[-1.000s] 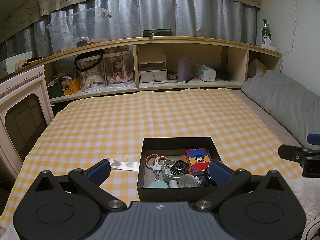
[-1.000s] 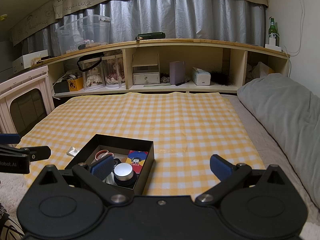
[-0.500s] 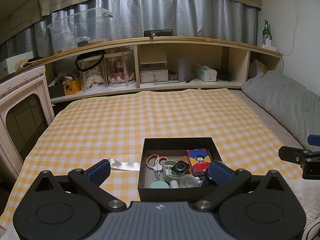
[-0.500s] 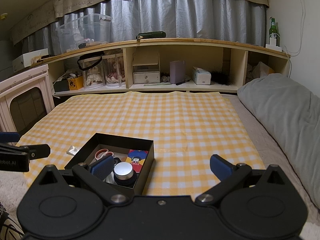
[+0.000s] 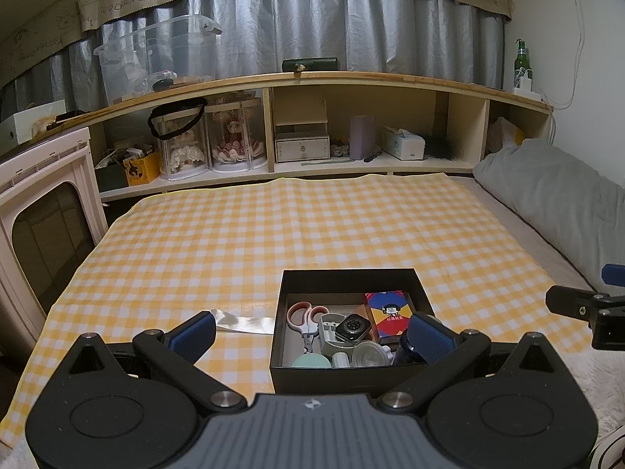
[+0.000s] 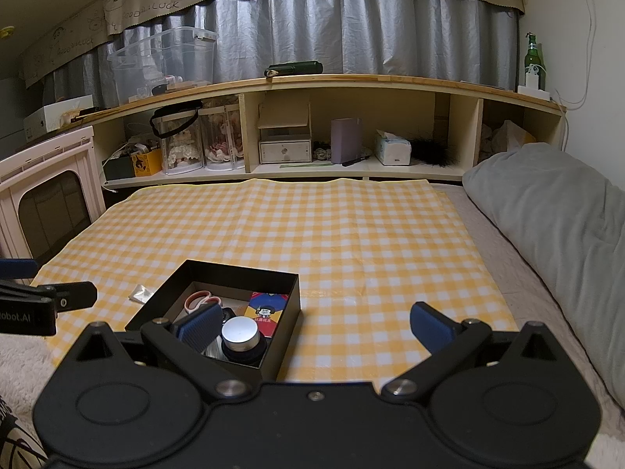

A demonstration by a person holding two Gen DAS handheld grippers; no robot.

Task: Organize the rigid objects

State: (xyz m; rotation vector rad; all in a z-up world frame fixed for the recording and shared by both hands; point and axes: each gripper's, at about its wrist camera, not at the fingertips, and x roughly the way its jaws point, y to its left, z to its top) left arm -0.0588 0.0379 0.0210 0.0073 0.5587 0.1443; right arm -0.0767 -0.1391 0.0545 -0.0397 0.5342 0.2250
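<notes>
A black open box [image 5: 349, 275] [image 6: 238, 269] rests on the yellow checked cloth [image 5: 273, 234] near its front edge. Inside lie red-handled scissors [image 5: 302, 314] [image 6: 197, 299], a smartwatch [image 5: 351, 327], a colourful card pack [image 5: 388, 306] [image 6: 265, 308], a dark jar with a silver lid [image 6: 240, 332] and small white and green pieces. My left gripper [image 5: 312, 334] hangs open just before the box, nothing between its fingers. My right gripper [image 6: 314, 322] is open too, with its left finger [image 6: 197, 324] over the box's near corner. A shiny foil wrapper [image 5: 244, 320] [image 6: 140, 293] lies left of the box.
A grey pillow [image 6: 547, 211] lines the right side. A wooden shelf [image 5: 351, 78] with doll cases, a drawer box and tissues runs along the back. A white cabinet [image 5: 43, 215] stands at the left. White fluffy fabric borders the cloth's front.
</notes>
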